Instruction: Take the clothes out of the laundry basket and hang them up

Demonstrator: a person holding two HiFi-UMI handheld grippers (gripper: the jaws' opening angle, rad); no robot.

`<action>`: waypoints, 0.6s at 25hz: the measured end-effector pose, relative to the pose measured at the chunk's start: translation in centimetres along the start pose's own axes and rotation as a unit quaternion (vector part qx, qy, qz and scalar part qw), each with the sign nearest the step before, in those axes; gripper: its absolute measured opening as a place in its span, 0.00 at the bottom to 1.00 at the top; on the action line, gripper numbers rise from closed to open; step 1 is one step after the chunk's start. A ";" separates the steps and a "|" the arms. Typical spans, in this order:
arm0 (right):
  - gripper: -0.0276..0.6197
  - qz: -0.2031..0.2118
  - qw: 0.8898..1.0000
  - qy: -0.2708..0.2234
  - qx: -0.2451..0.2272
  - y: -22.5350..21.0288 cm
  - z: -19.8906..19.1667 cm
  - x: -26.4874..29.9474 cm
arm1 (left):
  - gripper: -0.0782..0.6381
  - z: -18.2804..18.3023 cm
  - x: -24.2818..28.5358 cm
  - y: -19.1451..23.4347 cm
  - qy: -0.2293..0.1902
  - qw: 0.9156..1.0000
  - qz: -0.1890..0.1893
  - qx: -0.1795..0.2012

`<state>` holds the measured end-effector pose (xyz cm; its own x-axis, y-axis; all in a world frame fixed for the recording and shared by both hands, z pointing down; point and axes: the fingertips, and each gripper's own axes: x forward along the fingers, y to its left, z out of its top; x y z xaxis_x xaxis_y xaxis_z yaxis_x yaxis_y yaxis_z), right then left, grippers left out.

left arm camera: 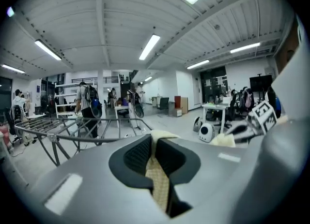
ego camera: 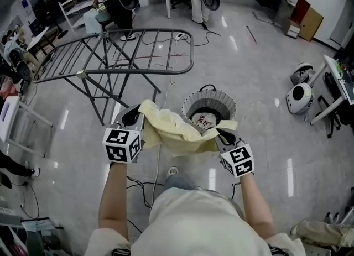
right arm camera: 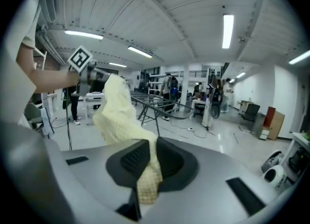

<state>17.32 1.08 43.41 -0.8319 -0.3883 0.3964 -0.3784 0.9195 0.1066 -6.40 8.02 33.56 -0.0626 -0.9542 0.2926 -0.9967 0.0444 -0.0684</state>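
As their jaws pinch shut on its opposite edges, the left gripper (ego camera: 133,118) and right gripper (ego camera: 224,136) hold the yellow cloth (ego camera: 177,133) spread just above the laundry basket (ego camera: 191,103). Held open like this, it seems readied for draping over the drying rack (ego camera: 127,56) beyond.

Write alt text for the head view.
Seen from above, a person holds a pale yellow textured cloth spread between the left claw and right claw, near a round white laundry basket. A grey metal drying rack stands beyond.
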 end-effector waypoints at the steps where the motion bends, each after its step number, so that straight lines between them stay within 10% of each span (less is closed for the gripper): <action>1: 0.10 -0.013 1.000 -0.008 0.002 -1.2 0.8 -0.6 | 0.14 -1.8 0.1 0.1 0.022 1.000 0.000 0.004; 8: 0.09 -0.040 0.998 -0.038 -0.028 -4.2 5.3 -2.7 | 0.16 -10.6 -0.4 -0.4 0.110 0.994 -0.014 0.003; 15: 0.11 -0.015 0.998 0.005 -0.057 -3.9 4.7 -2.6 | 0.14 -8.4 -1.2 0.9 0.061 0.997 0.028 -0.028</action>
<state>19.00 -1.80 37.68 -0.8170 -0.4148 0.4005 -0.3531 0.9090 0.2213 -7.64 11.66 41.18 -0.1215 -0.9070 0.4032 -0.9925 0.1173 -0.0352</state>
